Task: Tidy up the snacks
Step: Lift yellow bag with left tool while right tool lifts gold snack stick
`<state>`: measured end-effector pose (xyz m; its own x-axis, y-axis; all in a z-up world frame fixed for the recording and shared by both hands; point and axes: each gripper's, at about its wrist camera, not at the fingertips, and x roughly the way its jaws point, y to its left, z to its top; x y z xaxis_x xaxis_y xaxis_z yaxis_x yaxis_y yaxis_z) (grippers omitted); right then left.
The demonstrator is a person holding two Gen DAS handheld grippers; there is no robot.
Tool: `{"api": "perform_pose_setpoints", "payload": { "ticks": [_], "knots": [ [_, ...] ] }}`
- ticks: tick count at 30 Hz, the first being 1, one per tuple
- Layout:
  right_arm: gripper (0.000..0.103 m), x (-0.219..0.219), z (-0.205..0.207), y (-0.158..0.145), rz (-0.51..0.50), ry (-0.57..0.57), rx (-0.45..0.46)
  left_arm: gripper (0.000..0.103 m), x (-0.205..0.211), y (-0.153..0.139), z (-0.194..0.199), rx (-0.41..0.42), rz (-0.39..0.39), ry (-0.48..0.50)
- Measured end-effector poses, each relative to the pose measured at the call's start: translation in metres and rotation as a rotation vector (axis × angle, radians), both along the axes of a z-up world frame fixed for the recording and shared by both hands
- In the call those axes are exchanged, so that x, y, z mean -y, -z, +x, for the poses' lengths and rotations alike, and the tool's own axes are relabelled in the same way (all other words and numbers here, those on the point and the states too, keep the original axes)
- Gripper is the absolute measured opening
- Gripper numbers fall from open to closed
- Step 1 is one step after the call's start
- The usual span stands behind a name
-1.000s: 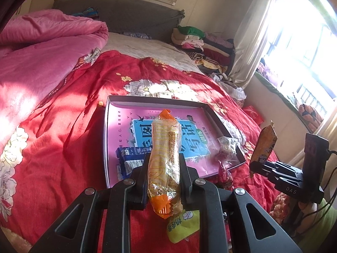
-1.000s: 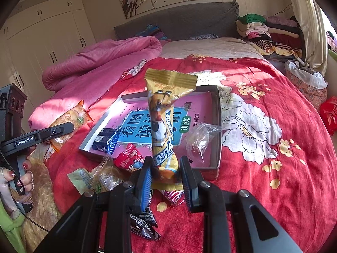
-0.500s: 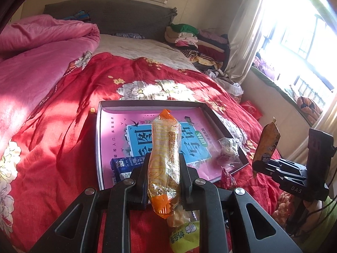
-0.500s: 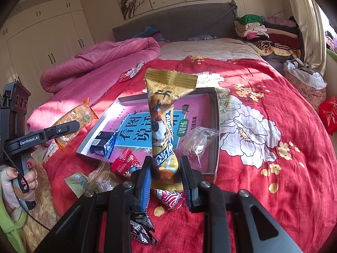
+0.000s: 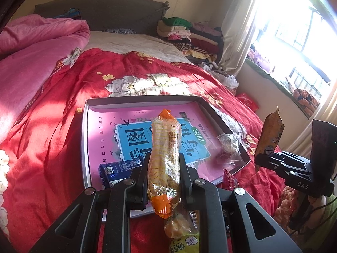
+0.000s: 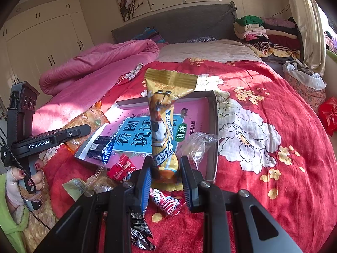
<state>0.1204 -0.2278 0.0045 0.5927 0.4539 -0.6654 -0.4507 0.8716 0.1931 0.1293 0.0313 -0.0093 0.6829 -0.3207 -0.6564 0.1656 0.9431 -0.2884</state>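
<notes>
Left wrist: box lid (image 5: 85, 139) holds blue packet (image 5: 118, 169), perhaps clear wrapper (image 5: 229, 145).

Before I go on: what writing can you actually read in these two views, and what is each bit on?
"GenRobot.AI": side of the left tool.
"DAS": body of the right tool.
"看图说话", with "训练" in a green badge: the pink book cover lying in the grey tray.
"Alpen...": the gold snack packet in the right tool; the rest is creased.
Small print on the orange packet, the blue packet and the red sweets: too small to read.

left tongs (image 5: 163, 181) | orange snack (image 5: 164, 158) carried nearer, lower over tray (image 5: 84, 147)
</notes>
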Motion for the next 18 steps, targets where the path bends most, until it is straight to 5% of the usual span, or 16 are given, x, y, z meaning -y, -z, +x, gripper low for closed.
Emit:
{"api": "perform_pose_setpoints", "payload": {
  "ticks": [18],
  "knots": [
    [0.027,-0.004,0.010,0.001,-0.021,0.007,0.020,0.022,0.014,0.028,0.030,-0.082,-0.025,0.095]
  ]
}}
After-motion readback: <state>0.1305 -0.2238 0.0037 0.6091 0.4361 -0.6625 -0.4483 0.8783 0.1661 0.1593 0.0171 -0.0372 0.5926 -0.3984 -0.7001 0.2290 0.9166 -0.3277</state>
